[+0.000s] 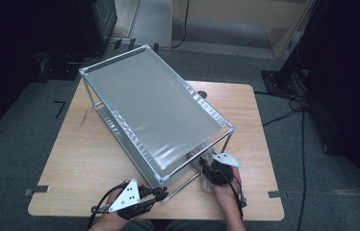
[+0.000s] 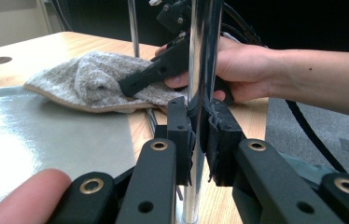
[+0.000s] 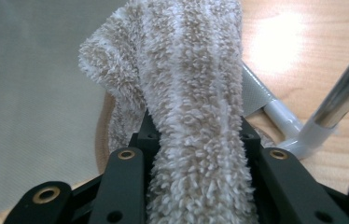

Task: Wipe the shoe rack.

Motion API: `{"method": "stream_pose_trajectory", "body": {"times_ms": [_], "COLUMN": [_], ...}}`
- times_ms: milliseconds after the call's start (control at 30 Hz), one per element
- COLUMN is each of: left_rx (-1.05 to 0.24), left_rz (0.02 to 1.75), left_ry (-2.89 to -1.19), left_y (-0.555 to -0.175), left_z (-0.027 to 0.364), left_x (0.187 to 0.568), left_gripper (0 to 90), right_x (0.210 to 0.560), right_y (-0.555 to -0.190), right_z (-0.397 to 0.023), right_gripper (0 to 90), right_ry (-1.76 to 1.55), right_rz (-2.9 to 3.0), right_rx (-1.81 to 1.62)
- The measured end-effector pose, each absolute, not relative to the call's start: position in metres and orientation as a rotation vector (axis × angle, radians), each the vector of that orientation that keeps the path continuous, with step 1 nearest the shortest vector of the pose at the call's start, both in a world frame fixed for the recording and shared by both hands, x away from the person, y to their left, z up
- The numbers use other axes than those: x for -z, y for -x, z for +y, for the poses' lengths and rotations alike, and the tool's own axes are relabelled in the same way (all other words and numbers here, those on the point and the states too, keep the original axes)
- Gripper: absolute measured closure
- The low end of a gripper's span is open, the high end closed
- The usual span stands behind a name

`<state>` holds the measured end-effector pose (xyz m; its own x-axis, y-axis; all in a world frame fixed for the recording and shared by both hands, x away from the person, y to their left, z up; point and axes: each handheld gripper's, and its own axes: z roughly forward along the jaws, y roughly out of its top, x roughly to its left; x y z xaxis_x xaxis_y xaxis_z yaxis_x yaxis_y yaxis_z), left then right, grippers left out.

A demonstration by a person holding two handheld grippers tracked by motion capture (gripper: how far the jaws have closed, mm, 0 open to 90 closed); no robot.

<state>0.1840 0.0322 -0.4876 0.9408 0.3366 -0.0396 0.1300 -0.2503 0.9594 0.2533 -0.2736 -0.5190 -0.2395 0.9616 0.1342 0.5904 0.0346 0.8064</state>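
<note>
The left gripper (image 2: 199,135) clamps a shiny upright metal post (image 2: 199,56) of a two-tier metal shelf rack (image 1: 149,108); the right gripper (image 3: 196,140) grips a fluffy beige-and-white cloth (image 3: 186,70) on the lower shelf.

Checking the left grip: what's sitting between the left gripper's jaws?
In the left gripper view, the rack's upright chrome post runs between the left gripper jaws, which are clamped on it.

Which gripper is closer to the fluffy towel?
The right. The right gripper has the towel pinched between its fingers on the rack's lower shelf. The left gripper is off to the side, clamped on the rack's shiny corner post.
</note>
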Motion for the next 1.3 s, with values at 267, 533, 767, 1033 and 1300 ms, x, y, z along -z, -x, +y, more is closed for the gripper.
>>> {"method": "stream_pose_trajectory", "body": {"times_ms": [267, 533, 767, 1033, 1300], "left_rx": [-0.202, -0.182, -0.180, -0.185, -0.204], "left_rz": [0.349, 0.330, 0.331, 0.338, 0.378], "left_ry": [-1.824, -1.825, -1.823, -1.829, -1.834], "left_y": [-0.184, -0.181, -0.179, -0.180, -0.196], "left_z": [0.032, 0.023, 0.013, -0.002, -0.032], "left_x": [0.488, 0.488, 0.489, 0.488, 0.487], "left_gripper": [81.6, 81.6, 81.5, 81.5, 81.0], "right_x": [0.520, 0.521, 0.522, 0.517, 0.504], "right_y": [-0.241, -0.228, -0.235, -0.238, -0.220], "right_z": [-0.248, -0.213, -0.211, -0.220, -0.259], "right_gripper": [66.8, 68.8, 68.9, 66.8, 66.2], "right_ry": [-1.507, -1.380, -1.353, -1.340, -1.365], "right_rz": [1.976, 2.120, 2.150, 2.154, 2.081], "right_rx": [-1.119, -1.182, -1.183, -1.198, -1.153]}}
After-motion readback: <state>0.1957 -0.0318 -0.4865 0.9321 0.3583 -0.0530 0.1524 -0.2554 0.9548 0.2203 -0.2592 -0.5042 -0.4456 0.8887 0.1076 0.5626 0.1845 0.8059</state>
